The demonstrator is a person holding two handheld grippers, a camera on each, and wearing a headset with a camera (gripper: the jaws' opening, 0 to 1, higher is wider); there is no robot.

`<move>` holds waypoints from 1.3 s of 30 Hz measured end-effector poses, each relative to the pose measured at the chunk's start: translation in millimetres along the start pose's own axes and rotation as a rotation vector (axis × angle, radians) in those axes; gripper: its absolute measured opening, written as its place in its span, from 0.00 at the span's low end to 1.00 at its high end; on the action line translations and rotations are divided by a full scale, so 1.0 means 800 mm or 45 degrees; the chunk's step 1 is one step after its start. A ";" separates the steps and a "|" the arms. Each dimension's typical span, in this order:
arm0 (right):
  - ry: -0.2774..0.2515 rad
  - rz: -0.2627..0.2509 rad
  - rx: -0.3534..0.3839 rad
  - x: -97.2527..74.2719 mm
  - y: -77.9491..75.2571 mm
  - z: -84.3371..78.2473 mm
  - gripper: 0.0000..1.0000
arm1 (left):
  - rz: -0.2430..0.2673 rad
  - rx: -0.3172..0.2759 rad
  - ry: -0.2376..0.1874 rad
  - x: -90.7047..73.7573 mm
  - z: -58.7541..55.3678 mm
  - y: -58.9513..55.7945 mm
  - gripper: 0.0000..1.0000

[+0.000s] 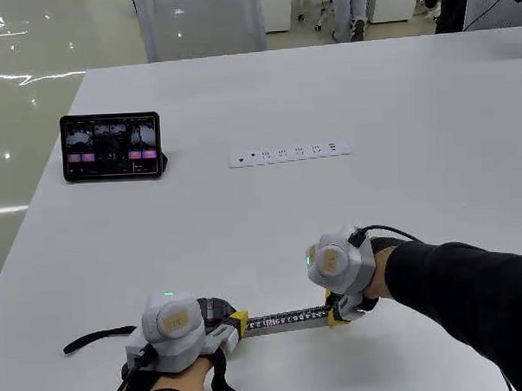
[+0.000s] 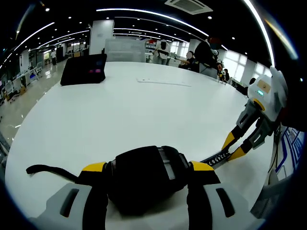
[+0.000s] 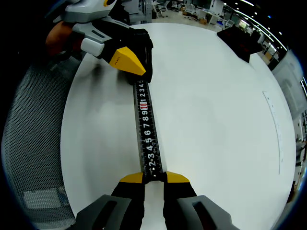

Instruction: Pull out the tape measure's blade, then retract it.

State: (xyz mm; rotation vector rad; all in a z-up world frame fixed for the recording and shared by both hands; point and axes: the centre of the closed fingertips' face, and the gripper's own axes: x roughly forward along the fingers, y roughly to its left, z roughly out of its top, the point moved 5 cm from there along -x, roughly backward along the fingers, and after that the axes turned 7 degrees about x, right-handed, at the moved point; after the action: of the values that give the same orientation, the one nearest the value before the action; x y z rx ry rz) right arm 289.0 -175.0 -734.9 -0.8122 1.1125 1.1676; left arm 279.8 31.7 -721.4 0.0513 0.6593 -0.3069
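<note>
Jaws of my left gripper (image 1: 236, 322) are clamped on the tape measure case (image 2: 144, 182), one yellow tip on each side of it. The case is low on the white table (image 1: 326, 97), close to me. The blade (image 3: 147, 129) runs out of the case and lies flat along the tabletop, printed numbers facing up. It reaches my right gripper (image 3: 154, 178), whose jaws are pinched shut on the blade's far end. A black strap (image 1: 98, 339) trails from the case to the left across the table. Well apart from my work, a tablet (image 1: 111, 146) stands with its screen lit, and a white power strip (image 1: 289, 152) lies flat to its right.
</note>
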 end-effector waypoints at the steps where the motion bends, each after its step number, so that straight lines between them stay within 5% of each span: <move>1: -0.002 -0.002 0.002 0.000 0.000 0.001 0.10 | -0.002 -0.003 0.001 0.000 0.000 0.000 0.63; 39: -0.025 -0.001 0.037 0.007 0.004 0.019 0.10 | -0.045 -0.023 0.002 -0.001 -0.002 0.001 0.63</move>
State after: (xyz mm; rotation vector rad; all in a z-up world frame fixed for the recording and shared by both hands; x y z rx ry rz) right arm 289.4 -158.8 -735.6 -0.7771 1.1100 1.1539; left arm 278.4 33.1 -721.8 0.0227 0.6652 -0.3346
